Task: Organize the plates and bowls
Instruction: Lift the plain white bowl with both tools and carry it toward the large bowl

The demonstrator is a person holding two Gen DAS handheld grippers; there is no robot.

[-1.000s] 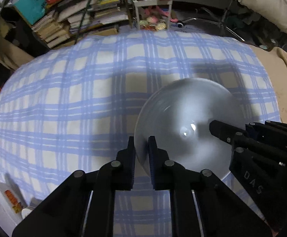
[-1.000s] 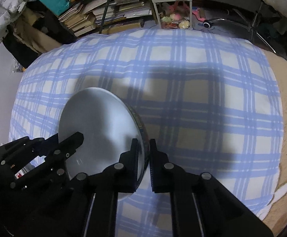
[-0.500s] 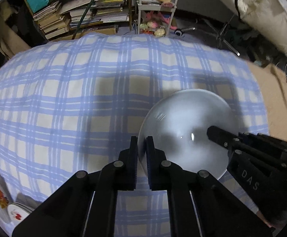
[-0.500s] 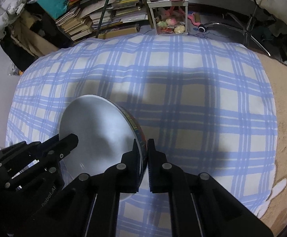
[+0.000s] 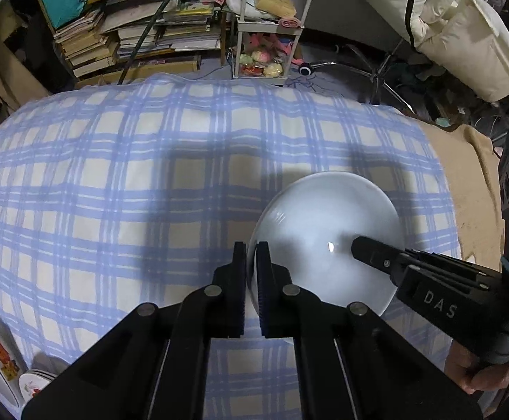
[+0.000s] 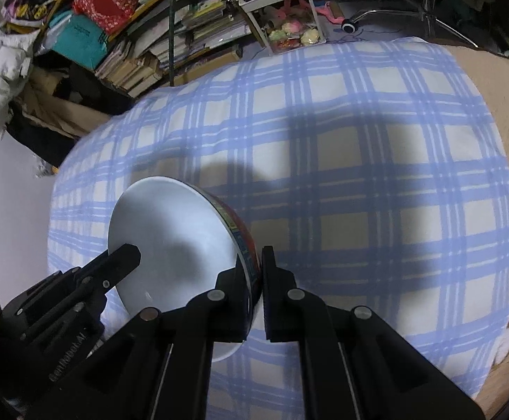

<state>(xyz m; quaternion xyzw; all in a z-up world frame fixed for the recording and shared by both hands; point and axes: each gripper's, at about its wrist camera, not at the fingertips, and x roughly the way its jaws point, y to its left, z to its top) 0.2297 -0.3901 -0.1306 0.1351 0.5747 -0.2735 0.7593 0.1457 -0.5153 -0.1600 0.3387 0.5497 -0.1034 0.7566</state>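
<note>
Since the earlier frames the bowl [image 5: 328, 241] sits further from the near edge of both views and looks slightly raised, and the left gripper [image 5: 251, 287] has been closing the last small gap onto the bowl's rim; the clutter beyond the bed has slid into fuller view.

One blue-and-cream checked blanket [image 5: 149, 192] fills most of each view, with one tan cover [image 5: 471, 189] beside it on the right. Behind stand one shelf of stacked books [image 5: 142, 35] and one white rack [image 5: 265, 28].

One bowl is there, white inside with a coloured band on its outer wall, held over the blanket between the two tools. A stack of small plates [image 5: 32, 379] lies at the lower left corner of the left wrist view; their number cannot be told.

Two grippers: the left one pinches the bowl's left rim, one finger inside and one outside. The right gripper [image 6: 254, 297] pinches the opposite rim the same way, jaws nearly together on the wall. Both point steeply down. One hand [image 5: 471, 371] shows behind the right gripper in the left wrist view, wrapped round its handle.
</note>
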